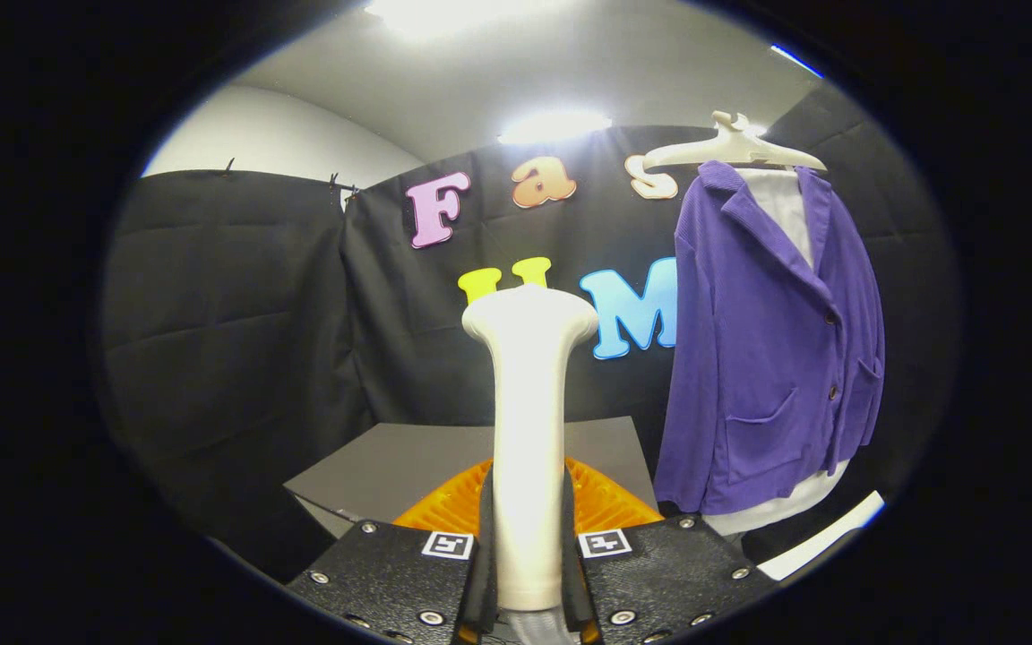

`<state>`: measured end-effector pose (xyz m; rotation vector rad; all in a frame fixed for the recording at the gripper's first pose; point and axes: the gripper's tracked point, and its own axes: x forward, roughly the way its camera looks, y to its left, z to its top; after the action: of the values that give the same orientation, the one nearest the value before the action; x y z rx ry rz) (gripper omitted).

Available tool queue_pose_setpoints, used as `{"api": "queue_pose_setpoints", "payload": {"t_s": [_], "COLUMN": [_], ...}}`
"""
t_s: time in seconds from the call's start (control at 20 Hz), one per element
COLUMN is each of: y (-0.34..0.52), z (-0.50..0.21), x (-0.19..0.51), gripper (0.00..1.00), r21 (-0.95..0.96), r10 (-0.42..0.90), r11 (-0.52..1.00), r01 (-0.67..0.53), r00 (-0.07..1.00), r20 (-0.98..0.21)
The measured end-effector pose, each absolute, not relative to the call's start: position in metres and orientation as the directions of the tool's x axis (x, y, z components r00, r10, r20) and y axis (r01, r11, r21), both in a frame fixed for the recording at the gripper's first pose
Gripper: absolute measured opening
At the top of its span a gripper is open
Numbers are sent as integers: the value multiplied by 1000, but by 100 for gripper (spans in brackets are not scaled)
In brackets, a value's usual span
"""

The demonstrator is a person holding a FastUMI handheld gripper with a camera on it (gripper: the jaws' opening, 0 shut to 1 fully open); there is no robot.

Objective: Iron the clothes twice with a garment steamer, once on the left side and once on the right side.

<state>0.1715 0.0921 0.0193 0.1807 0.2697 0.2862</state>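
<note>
Two fingers of the gripper (529, 573) clamp the white steamer (529, 430) upright.
The purple jacket (771, 349) hangs beyond, to the right; bring the head flat onto one front panel, then stroke slowly downward.

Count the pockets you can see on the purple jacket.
2. On the purple jacket, one pocket sits low on the front panel, another beyond the buttons. The claw is shut on the garment steamer. Folds may hide others.
</note>
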Motion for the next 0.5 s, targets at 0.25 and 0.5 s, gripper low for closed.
{"api": "queue_pose_setpoints", "payload": {"t_s": [0.25,0.5], "y": [73,56], "z": [6,-21], "x": [102,57], "gripper": [28,28], "r21": [167,183], "r10": [274,257], "r11": [956,958], "r01": [-242,-220], "r00": [937,943], "r20": [-215,-213]}}
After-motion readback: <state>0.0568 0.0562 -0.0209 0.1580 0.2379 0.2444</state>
